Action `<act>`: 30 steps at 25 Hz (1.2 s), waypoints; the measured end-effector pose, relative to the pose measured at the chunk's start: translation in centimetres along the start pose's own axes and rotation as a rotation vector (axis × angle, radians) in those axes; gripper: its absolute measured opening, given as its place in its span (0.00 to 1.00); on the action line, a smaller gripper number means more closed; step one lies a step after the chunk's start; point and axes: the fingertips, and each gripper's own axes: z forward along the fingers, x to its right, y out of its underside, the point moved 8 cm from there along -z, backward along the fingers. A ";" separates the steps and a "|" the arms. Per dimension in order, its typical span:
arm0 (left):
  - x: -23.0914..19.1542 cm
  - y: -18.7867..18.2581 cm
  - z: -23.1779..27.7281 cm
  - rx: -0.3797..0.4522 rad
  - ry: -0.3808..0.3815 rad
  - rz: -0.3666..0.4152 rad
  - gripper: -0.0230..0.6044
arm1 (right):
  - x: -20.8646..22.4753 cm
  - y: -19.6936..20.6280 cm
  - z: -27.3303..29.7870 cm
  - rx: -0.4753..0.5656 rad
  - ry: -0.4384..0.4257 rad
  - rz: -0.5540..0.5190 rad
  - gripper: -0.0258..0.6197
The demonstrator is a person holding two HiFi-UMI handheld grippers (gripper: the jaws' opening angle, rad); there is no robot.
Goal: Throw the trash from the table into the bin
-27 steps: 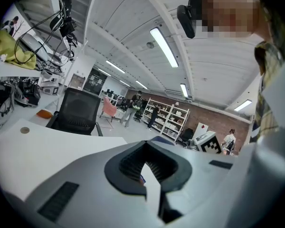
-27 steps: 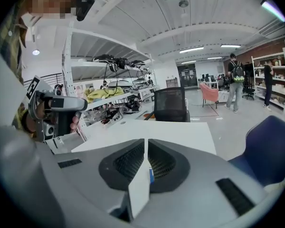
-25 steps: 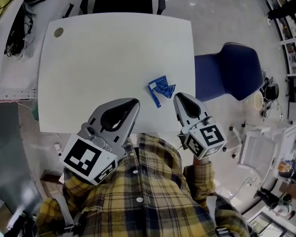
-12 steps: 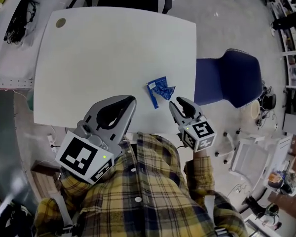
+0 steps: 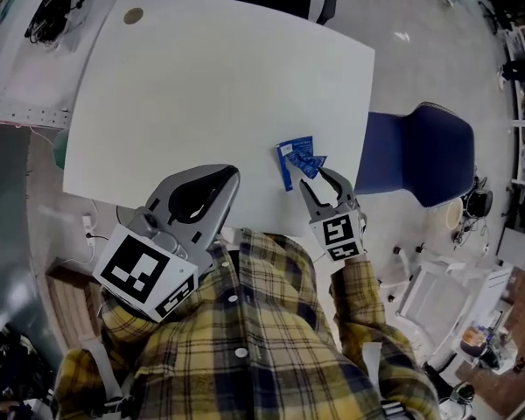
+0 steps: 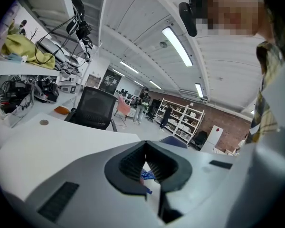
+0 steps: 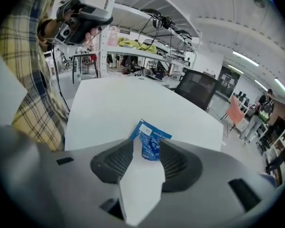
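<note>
A crumpled blue wrapper [image 5: 298, 157] lies on the white table [image 5: 201, 94] near its right front edge. My right gripper [image 5: 321, 180] points down at it from the near side, and its jaws are opening. In the right gripper view the wrapper [image 7: 150, 140] has its near end between the spread fingertips [image 7: 167, 147], and the pads do not press on it. My left gripper [image 5: 231, 175] hovers over the table's front edge to the wrapper's left, jaws shut and empty. Through the gap behind its tips [image 6: 145, 144] a bit of the wrapper [image 6: 146, 176] shows.
A blue chair [image 5: 420, 151] stands just right of the table, and a black office chair [image 6: 92, 109] stands at the far side. A round cable grommet [image 5: 133, 15] sits in the table's far left corner. No bin shows in any view.
My right gripper has dropped toward the table, rolled, and come up to the wrapper, its jaws going from shut to spread. The left gripper has barely shifted.
</note>
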 end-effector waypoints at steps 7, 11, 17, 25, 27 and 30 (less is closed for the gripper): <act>-0.3 0.8 -0.8 -0.028 -0.022 -0.019 0.05 | -0.3 0.4 1.6 -0.085 0.000 -0.134 0.27; -0.5 1.3 -1.1 -0.044 -0.031 -0.027 0.05 | -0.5 1.2 3.0 -0.126 0.010 -0.229 0.27; -0.7 1.4 -1.5 -0.051 -0.034 -0.028 0.05 | -0.9 1.6 4.3 -0.147 0.061 -0.272 0.23; -0.5 1.4 -1.2 -0.049 -0.027 -0.024 0.05 | -0.3 0.9 3.7 -0.095 0.111 -0.174 0.04; -0.5 1.3 -1.2 -0.044 -0.030 -0.023 0.05 | 0.1 0.5 3.2 -0.073 0.113 -0.123 0.04; -0.1 0.9 -1.2 -0.033 -0.038 -0.022 0.05 | 0.7 -0.4 2.2 -0.044 0.111 -0.072 0.04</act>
